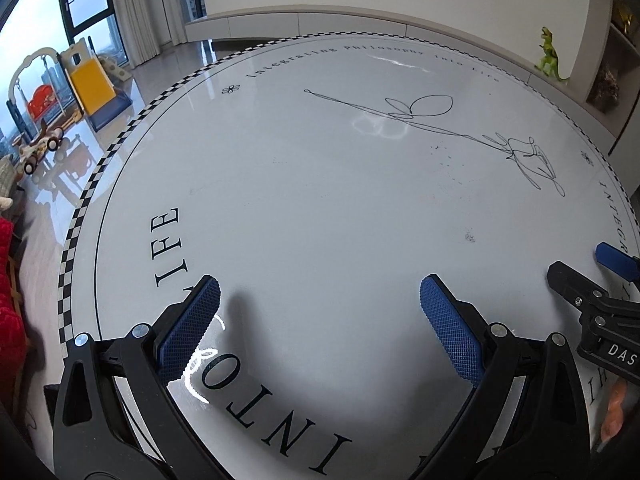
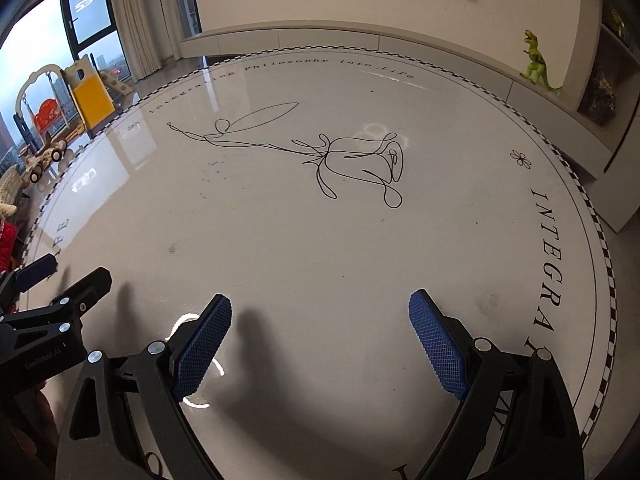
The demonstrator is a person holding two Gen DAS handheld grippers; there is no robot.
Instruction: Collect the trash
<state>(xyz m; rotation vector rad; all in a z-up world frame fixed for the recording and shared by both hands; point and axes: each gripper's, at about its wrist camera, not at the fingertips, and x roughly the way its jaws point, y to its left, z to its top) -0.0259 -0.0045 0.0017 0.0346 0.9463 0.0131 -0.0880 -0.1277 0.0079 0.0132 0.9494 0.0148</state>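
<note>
Nearest the lens, L to R: my left gripper (image 1: 320, 296) sat spread wide over the round table (image 1: 320, 208), blue pads (image 1: 192, 320) apart w/ nothing between them, hovering above the printed "INTO" lettering (image 1: 276, 412). Same for my right gripper (image 2: 320, 316) in its own view: jaws wide, empty, shadows on the glossy top under them. Trash: I couldn't find any. No wrapper, cup or scrap on the tabletop in either view, only a small dark smudge (image 1: 469, 237) and faint specks near the line drawing (image 2: 352, 164), too small to call as litter or marks. No bin or bag in view either. My read: either the table part was done, or collecting hadn't started & the trash was somewhere out of frame; couldn't tell which from these. Views differed some: left wrist cam showed the right gripper's tip at its R edge plus something orange (image 1: 614, 412) at lower R, unclear what. Right wrist cam showed the left gripper at its L edge and the whole drawing. Both caught the play slide (image 2: 90, 98) by the window and the green toy dinosaur (image 2: 536, 66) on the ledge.
</note>
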